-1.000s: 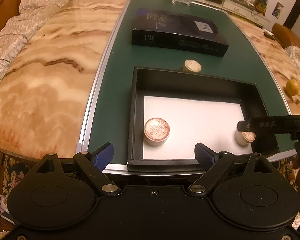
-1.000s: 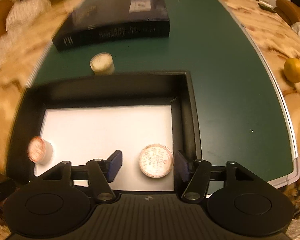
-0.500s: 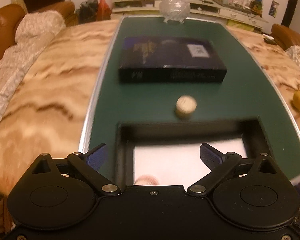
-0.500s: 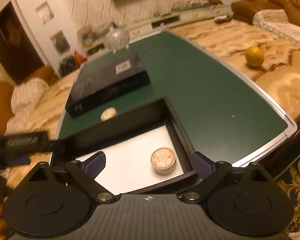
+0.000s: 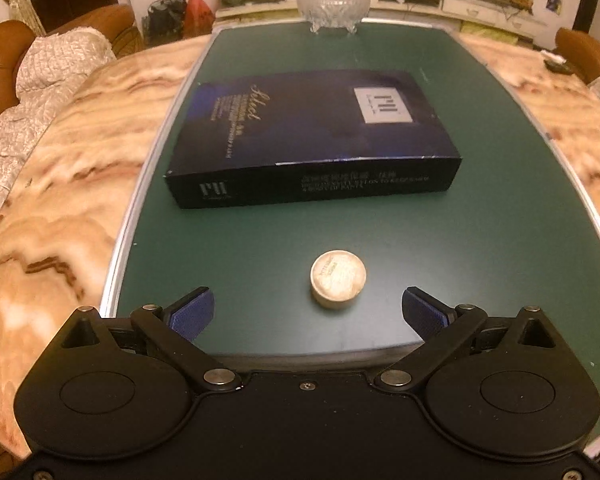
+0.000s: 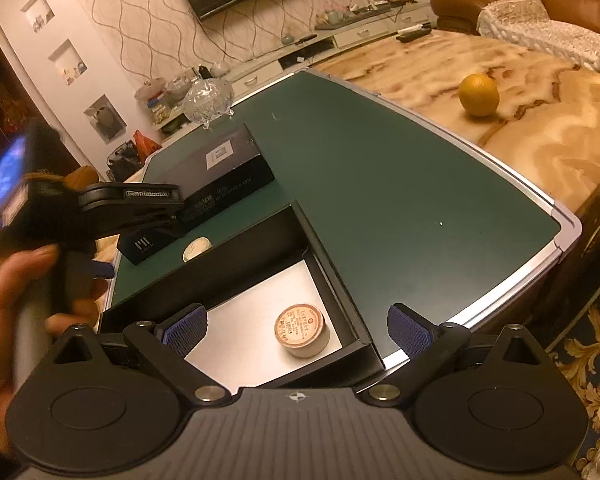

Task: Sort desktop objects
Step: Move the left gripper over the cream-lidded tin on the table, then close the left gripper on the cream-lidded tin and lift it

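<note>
Left gripper (image 5: 308, 308), fingers spread & empty, had moved past the tray (image 6: 332, 300) toward the mat's far edge; we now framed the loose tin (image 5: 338, 280), next pick. Right gripper (image 6: 296, 328), spread too, had let go its tin (image 6: 302, 330), in tray's near-right corner.

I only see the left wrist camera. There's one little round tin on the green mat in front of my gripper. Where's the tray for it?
Observer: The black tray lies just on your near side of that loose tin, below what your camera catches.
Operator: Is anything inside it?
Observer: I can see one labelled tin standing on the tray's white floor, close to its right wall.
Operator: What's the other gripper doing?
Observer: The right gripper hangs open over the tray's near right corner, holding nothing.
Operator: Anything else on the table?
Observer: An orange sits on the marble, off the mat's right side.
</note>
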### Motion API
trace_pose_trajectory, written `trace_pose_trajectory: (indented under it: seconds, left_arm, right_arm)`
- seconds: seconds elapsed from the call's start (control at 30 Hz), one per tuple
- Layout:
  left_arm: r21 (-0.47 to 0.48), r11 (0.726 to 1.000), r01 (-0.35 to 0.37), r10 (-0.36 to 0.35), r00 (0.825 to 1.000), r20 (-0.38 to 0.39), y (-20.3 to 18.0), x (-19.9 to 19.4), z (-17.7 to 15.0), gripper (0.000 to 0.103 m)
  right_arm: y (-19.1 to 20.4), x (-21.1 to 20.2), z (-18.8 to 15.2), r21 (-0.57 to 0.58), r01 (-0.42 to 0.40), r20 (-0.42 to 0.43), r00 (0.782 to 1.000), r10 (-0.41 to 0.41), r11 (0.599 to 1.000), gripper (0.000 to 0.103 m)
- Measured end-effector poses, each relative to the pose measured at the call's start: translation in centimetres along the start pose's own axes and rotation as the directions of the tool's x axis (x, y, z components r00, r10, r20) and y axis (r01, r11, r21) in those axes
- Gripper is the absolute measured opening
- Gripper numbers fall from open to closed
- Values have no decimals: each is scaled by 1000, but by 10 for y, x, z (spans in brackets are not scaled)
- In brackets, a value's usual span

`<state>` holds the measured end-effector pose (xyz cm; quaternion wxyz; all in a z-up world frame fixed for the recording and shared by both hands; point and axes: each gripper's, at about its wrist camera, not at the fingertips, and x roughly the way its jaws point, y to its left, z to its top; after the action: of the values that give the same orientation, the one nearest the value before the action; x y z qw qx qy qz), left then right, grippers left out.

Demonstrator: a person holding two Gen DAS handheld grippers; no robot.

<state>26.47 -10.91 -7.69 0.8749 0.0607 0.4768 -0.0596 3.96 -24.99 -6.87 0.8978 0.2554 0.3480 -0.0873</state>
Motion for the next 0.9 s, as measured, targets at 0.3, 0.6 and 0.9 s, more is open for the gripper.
trace_pose_trajectory:
  seconds: [0.3, 0.6, 0.9]
  left_arm:
    - [-60, 998, -3, 1, 999, -33, 3, 33, 8, 98]
    - [-56, 998, -3, 0, 998, -57, -1, 51, 13, 88]
    - [-53, 998, 24, -28, 997, -75, -5, 58, 15, 71]
  right_arm:
    - [-4, 3, 2, 13, -24, -7, 1000, 24, 1000, 100]
    - [-5, 5, 2, 28, -33, -14, 999, 33, 999, 100]
    - [-3, 4, 3, 26, -32, -11, 999, 32, 999, 100]
